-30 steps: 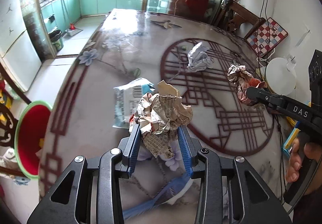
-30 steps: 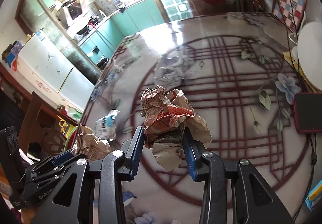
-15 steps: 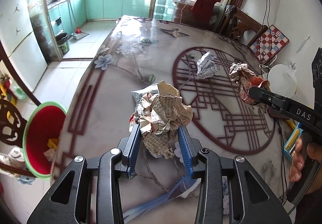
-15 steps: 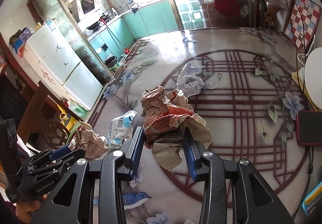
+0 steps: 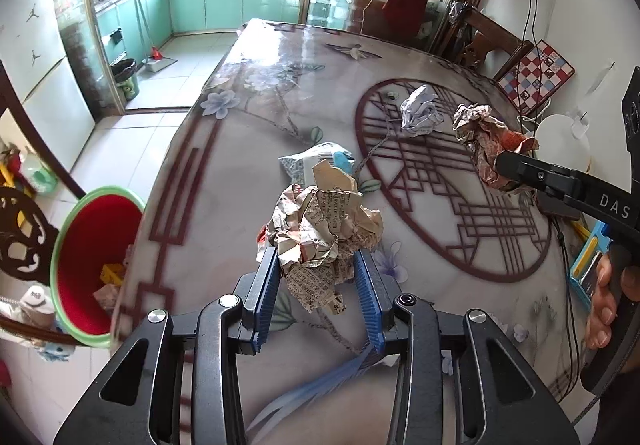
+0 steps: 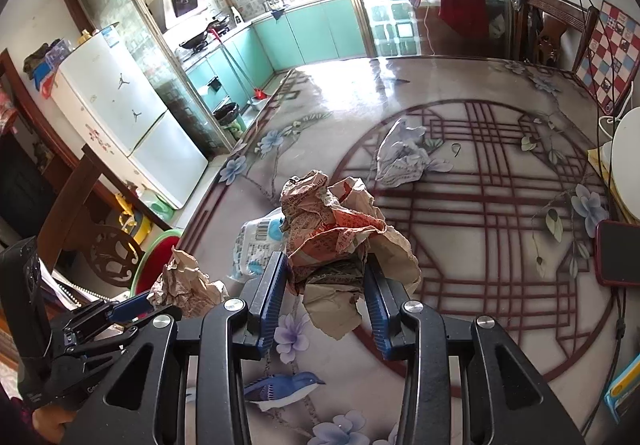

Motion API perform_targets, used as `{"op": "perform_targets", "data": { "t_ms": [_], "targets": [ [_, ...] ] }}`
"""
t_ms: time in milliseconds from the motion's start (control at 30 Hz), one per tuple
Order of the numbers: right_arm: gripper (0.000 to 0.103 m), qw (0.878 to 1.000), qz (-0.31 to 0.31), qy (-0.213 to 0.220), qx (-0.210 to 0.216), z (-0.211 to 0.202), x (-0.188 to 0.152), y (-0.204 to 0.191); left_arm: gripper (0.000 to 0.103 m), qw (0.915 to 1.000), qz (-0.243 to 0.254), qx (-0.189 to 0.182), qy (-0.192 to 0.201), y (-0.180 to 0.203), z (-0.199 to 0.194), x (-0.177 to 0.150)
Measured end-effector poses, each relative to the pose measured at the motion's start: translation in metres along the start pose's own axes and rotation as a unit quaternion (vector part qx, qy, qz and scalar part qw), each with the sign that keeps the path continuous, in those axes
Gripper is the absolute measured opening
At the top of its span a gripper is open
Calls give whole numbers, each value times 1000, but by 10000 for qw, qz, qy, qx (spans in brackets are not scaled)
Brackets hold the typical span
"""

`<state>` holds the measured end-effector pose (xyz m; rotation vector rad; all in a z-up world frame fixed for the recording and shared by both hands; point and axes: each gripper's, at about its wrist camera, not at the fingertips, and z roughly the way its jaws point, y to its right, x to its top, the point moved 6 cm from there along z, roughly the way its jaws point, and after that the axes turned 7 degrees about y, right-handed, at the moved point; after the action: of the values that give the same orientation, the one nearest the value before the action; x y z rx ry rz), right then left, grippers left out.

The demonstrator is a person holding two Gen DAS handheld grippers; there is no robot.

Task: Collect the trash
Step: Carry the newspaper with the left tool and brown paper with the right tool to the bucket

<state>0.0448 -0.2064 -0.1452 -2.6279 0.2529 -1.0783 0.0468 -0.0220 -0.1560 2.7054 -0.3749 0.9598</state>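
Note:
My left gripper [image 5: 316,265] is shut on a crumpled newspaper ball [image 5: 324,229], held above the table near its left edge. My right gripper [image 6: 326,277] is shut on a crumpled brown and orange paper ball [image 6: 340,237], also held above the table. The right gripper and its ball show in the left wrist view [image 5: 486,145]; the left gripper and its ball show in the right wrist view [image 6: 184,285]. A red bin with a green rim [image 5: 94,261] stands on the floor left of the table. A white crumpled paper [image 5: 420,113] and a plastic wrapper [image 5: 316,161] lie on the table.
The patterned glass-topped table [image 5: 224,181] carries a phone [image 6: 618,253], a white round object [image 6: 626,161] and a blue item [image 5: 586,269] at the right edge. A wooden chair [image 6: 108,245] stands by the bin. A fridge [image 6: 128,121] is beyond.
Both grippers have pulled back and risen with their paper balls still held. The red bin has come further into the left wrist view.

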Motion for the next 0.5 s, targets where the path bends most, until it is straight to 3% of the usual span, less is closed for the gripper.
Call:
{"op": "perform_targets", "data": {
  "t_ms": [500],
  "targets": [
    [36, 9994, -341, 43, -81, 2, -3, -52, 36, 9999, -74, -105, 38, -35, -11, -7]
  ]
}}
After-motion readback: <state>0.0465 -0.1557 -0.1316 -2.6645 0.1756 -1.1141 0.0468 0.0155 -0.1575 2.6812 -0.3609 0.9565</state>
